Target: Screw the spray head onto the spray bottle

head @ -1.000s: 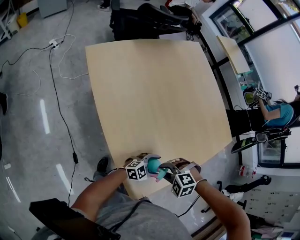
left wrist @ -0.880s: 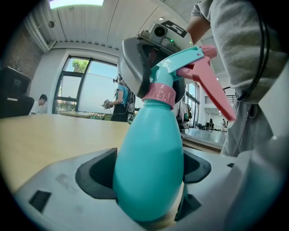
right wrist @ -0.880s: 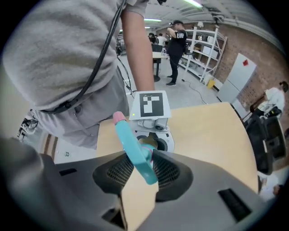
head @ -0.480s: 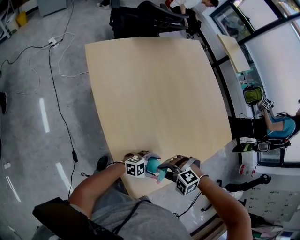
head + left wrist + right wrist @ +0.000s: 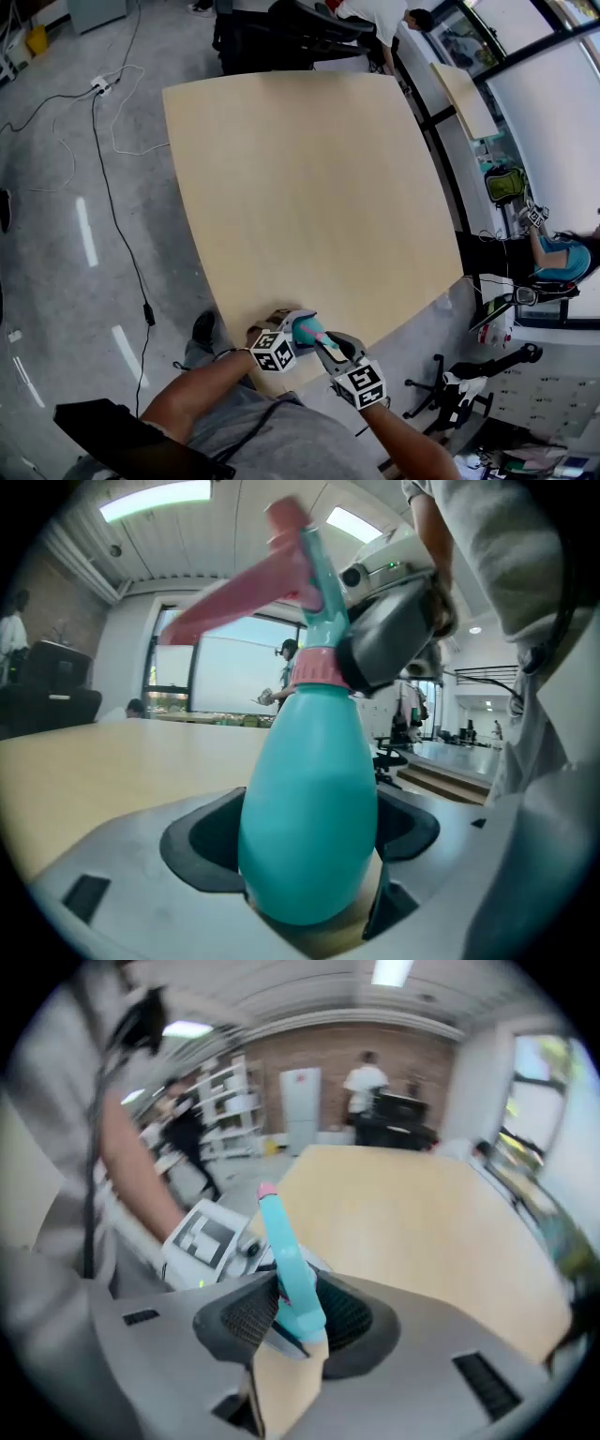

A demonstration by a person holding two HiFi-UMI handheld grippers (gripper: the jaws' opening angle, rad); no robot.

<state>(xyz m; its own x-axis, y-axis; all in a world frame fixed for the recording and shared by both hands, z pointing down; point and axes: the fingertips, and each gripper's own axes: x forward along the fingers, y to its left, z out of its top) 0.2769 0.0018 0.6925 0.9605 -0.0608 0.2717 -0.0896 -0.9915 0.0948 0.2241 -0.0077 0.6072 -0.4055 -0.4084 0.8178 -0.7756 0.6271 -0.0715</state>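
Note:
A teal spray bottle stands between the jaws of my left gripper, which is shut on its body. A pink collar rings the neck, and the teal spray head with its pink trigger sits on top. My right gripper clamps that head from the right. In the right gripper view the spray head runs between the pads of my right gripper, which is shut on it. In the head view both grippers meet over the table's near edge, left gripper, bottle, right gripper.
The light wooden table stretches away beyond the grippers. Cables lie on the grey floor to the left. People and office chairs stand past the far edge, and another person sits at the right.
My right gripper has rolled around the spray head, and its marker cube has swung from beside the bottle toward me. The left gripper and bottle have stayed in place.

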